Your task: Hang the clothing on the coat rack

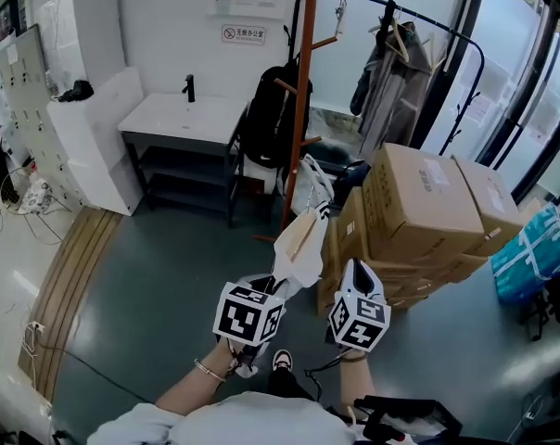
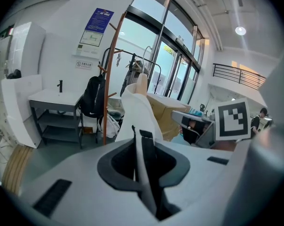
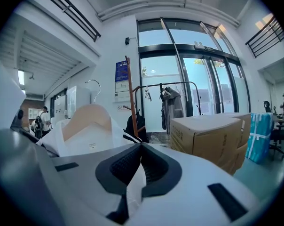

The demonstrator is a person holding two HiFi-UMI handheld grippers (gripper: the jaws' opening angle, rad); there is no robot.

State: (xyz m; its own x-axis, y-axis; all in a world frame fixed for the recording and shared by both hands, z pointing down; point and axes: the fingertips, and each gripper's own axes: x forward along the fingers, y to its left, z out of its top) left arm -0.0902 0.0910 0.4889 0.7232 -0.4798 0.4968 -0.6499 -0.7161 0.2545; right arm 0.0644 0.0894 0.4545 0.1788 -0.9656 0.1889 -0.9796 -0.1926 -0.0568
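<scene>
A white garment (image 1: 299, 248) on a wooden hanger (image 3: 88, 117) hangs in the air between my two grippers. My left gripper (image 1: 273, 284) is shut on a fold of the white cloth (image 2: 137, 112), which runs up from between its jaws. My right gripper (image 1: 350, 269) is shut on another edge of the same garment (image 3: 92, 138), with white cloth pinched at the jaw tips (image 3: 141, 146). The hanger's metal hook (image 3: 92, 84) stands free above the collar. The orange-brown coat rack pole (image 1: 301, 109) with its pegs rises straight ahead, beyond the garment; it also shows as the pole (image 2: 111, 74) and the pole (image 3: 131, 93) in the gripper views.
A black backpack (image 1: 266, 109) hangs on the rack and a white bag (image 1: 310, 185) sits at its foot. Stacked cardboard boxes (image 1: 419, 202) stand close on the right, with a blue wrapped bundle (image 1: 530, 253) beyond. Behind are a clothes rail with a grey coat (image 1: 391, 82) and a white table (image 1: 183, 119).
</scene>
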